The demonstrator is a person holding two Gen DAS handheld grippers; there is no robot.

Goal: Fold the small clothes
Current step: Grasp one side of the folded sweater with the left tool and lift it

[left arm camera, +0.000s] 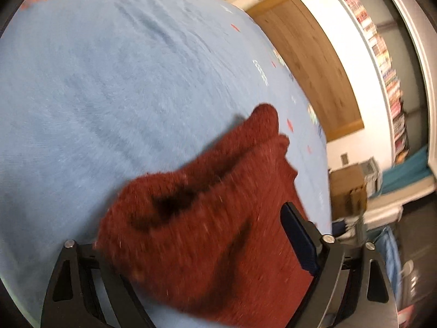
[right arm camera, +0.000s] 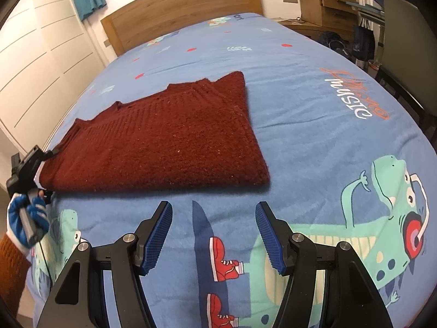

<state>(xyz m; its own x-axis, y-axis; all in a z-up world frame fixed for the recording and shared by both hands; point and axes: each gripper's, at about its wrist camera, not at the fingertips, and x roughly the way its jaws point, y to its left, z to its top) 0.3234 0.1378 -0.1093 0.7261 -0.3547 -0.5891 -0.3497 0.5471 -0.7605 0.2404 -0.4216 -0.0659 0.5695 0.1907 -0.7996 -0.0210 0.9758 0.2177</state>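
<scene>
A dark red knitted sweater (right arm camera: 164, 139) lies folded on the blue bedspread (right arm camera: 300, 125). My left gripper (right arm camera: 41, 169) holds the sweater's left edge, seen at the far left of the right wrist view. In the left wrist view the red sweater (left arm camera: 213, 218) bunches between the fingers and hides the left one; the right blue pad (left arm camera: 300, 240) presses against the cloth. My right gripper (right arm camera: 213, 235) is open and empty, hovering over the bedspread just in front of the sweater's near edge.
The bedspread carries a dinosaur print (right arm camera: 382, 232) and lettering (right arm camera: 352, 95). A wooden headboard (right arm camera: 177, 8) stands at the far end, white wardrobe doors (right arm camera: 35, 54) on the left, a desk with boxes and a chair (right arm camera: 404, 27) on the right.
</scene>
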